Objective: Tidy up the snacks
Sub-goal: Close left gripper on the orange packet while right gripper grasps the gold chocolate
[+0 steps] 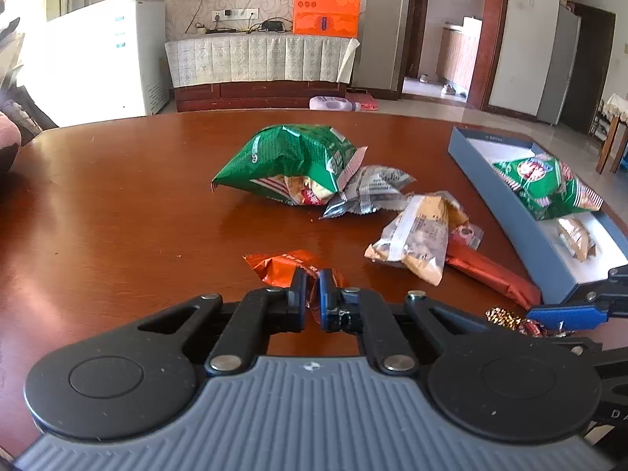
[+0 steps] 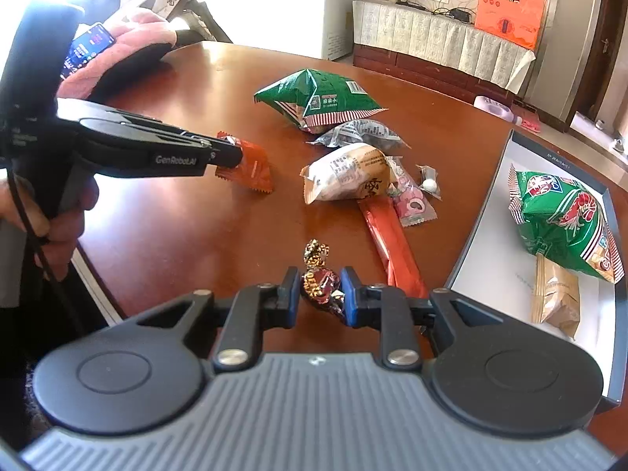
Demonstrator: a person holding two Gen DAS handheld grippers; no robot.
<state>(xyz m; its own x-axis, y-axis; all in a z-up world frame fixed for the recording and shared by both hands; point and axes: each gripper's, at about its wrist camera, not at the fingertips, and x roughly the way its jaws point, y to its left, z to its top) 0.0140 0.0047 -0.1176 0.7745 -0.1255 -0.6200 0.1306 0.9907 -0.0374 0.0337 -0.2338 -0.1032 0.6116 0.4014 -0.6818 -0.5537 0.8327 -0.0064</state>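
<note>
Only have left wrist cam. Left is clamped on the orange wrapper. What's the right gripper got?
Observer: The right gripper is shut on a dark red foil candy.
Operator: My view cuts off the box's far side. What's inside?
Observer: A green snack bag lying over a tan packet in the blue box.
Operator: Anything behind the tan bread pack?
Observer: Yes, a pink candy packet and a small white ball candy.

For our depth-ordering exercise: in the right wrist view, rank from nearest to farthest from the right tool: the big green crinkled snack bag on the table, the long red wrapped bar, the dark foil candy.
1. Dark foil candy, between the right tool fingers.
2. Long red wrapped bar, just right.
3. Big green crinkled snack bag, far across the table.
</note>
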